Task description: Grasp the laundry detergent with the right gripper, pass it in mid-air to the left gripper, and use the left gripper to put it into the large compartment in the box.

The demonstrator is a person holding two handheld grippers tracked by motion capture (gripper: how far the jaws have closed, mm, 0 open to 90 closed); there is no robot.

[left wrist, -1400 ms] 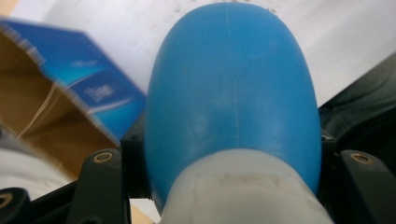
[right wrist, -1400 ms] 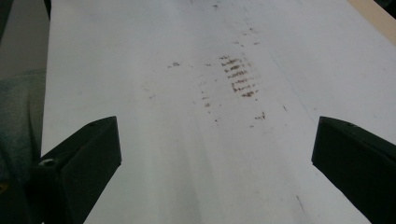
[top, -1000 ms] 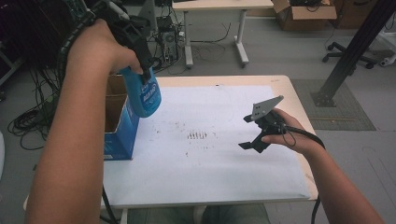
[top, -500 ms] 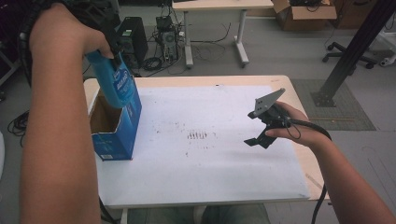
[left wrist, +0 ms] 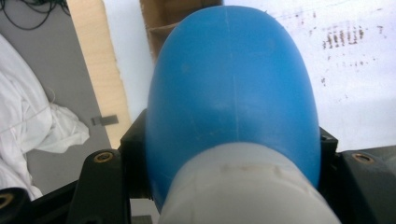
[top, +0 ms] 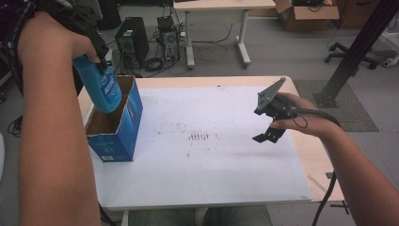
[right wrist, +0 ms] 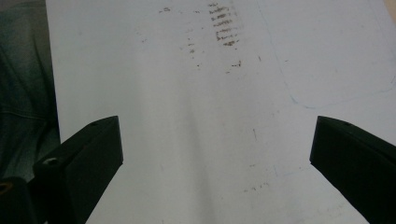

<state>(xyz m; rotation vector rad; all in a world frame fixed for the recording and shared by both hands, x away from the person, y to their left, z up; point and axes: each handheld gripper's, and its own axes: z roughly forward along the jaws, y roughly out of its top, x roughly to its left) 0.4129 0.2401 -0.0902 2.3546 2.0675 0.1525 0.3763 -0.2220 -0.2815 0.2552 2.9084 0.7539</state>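
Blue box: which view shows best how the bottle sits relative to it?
High view. The blue box shows whole, open top up, the blue bottle in the left gripper over its opening. Left gripper view catches a brown strip of its inside behind the bottle.

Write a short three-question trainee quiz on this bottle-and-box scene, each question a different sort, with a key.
1. True or false: the left claw is shut on the blue bottle.
2. Where does the bottle's lower end hang? A) above the open blue box B) on the white sheet C) over the floor
3. Fill in: the right claw is ____ with nothing between its jaws.

Key: 1 true, both jaws press on the bottle's sides in the left gripper view. 2 A. 3 open, with bare white sheet below it.
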